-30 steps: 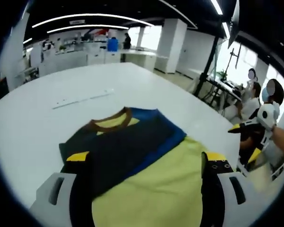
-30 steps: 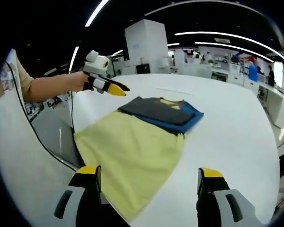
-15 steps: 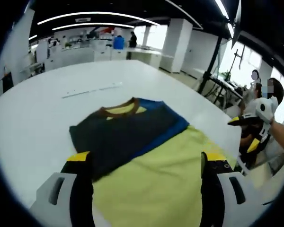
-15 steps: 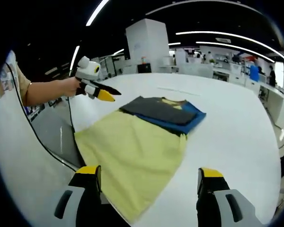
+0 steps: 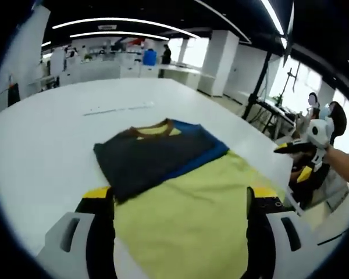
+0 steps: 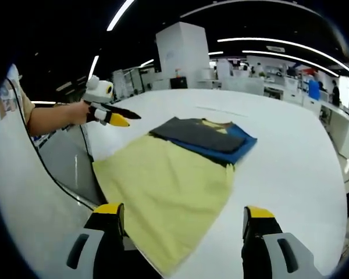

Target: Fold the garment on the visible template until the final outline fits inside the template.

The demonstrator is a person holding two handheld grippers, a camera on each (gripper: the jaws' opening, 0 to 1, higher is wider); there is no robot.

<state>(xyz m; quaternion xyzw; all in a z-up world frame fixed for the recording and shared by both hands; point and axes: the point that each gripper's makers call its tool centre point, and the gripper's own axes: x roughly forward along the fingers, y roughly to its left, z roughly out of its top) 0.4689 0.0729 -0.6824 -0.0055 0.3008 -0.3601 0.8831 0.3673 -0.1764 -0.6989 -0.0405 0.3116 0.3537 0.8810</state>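
- The garment (image 5: 180,192) lies flat on the white table (image 5: 52,139), close to the near edge, with its yellow body towards the person and its dark and blue upper part on the far side.
- In the right gripper view the same garment (image 6: 174,174) shows the dark sleeve panel folded in over the blue one, so the top end looks already narrowed into a compact block.
- The brown collar (image 5: 154,127) shows at the far end of the folded upper part.
- The yellow lower body is spread out in a single layer and hangs a little over the near table edge; it is not yet folded up.
- No template outline can be made out on the table, so whether the present shape fits inside it cannot be told.
- The left gripper (image 5: 177,200) hangs over the yellow body with its jaws spread wide and nothing between them.
- The right gripper (image 6: 183,218) is likewise spread apart and empty, over the near corner of the yellow cloth.
- In the right gripper view the left gripper (image 6: 107,113) is seen held up off the table at the far left, clear of the cloth.
- Judged from this, the sleeve folds are done; what seems left is to bring the yellow hem up over the dark part, perhaps more than once.
- A pale strip (image 5: 119,108) lies on the table well beyond the garment.
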